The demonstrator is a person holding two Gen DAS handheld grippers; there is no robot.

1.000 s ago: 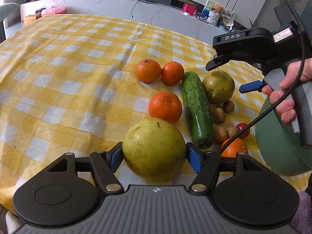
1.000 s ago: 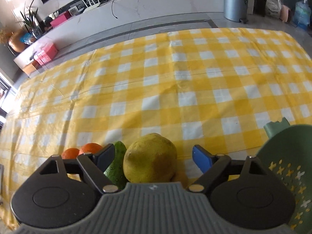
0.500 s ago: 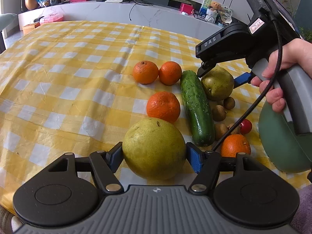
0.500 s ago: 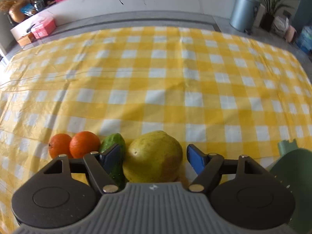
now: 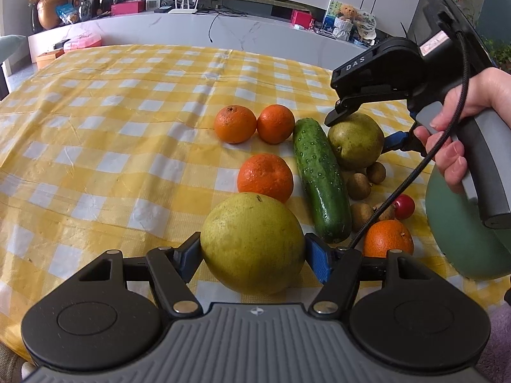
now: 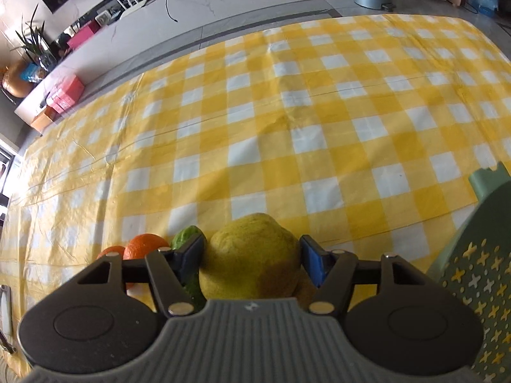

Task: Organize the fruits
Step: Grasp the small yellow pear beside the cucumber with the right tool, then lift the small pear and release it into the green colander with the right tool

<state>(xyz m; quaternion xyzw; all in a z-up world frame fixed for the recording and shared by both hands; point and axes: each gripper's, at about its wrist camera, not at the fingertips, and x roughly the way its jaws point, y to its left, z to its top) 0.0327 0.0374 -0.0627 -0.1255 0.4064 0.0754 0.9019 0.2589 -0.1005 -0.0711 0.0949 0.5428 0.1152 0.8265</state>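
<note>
Left view alone shows longans [image 5: 358, 186] (brown).

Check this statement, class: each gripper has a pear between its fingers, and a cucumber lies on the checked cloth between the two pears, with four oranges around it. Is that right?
One detail is wrong: there are five oranges, not four. The left wrist view shows them: a far pair, one behind the large pear, one near the green basket. The rest holds.

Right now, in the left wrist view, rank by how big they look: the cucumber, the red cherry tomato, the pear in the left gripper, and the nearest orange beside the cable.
1. pear, though nearness to the camera inflates it
2. cucumber
3. orange
4. cherry tomato
</note>
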